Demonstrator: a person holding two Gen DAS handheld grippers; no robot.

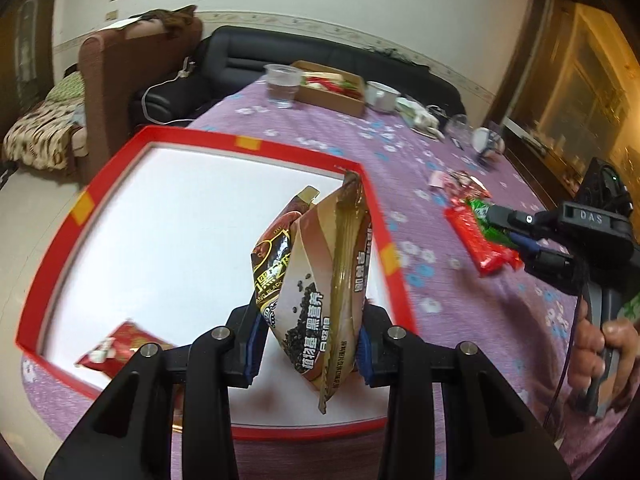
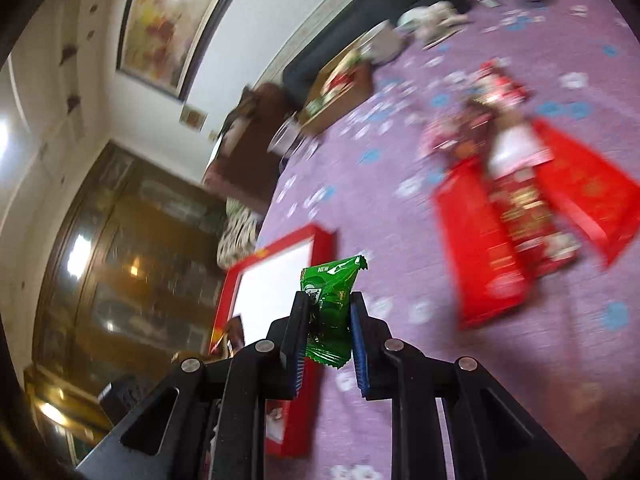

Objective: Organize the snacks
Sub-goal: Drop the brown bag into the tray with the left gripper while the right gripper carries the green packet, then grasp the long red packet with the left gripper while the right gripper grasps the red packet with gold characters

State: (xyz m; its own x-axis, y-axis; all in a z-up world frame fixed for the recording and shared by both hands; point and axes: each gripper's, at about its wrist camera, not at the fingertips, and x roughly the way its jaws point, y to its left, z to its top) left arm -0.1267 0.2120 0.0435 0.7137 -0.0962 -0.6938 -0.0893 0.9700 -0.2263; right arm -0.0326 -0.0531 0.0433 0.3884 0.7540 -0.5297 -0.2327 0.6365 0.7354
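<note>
My left gripper [image 1: 310,344] is shut on a brown sachet [image 1: 320,288] with black beans printed on it and holds it above the white floor of a red-rimmed tray [image 1: 248,142]. A small red snack packet [image 1: 120,350] lies in the tray's near left corner. My right gripper [image 2: 328,336] is shut on a small green snack packet [image 2: 330,304] and holds it above the purple tablecloth, right of the tray [image 2: 320,236]. In the left wrist view the right gripper [image 1: 494,224] with the green packet [image 1: 486,224] hovers over a red packet [image 1: 480,240].
Several red snack packets [image 2: 520,208] lie loose on the purple floral tablecloth [image 1: 320,124]. At the far end stand a clear plastic cup [image 1: 282,84], a cardboard food box [image 1: 332,88], a white cup [image 1: 380,96] and a tipped mug [image 1: 486,142]. A dark sofa [image 1: 240,60] is beyond.
</note>
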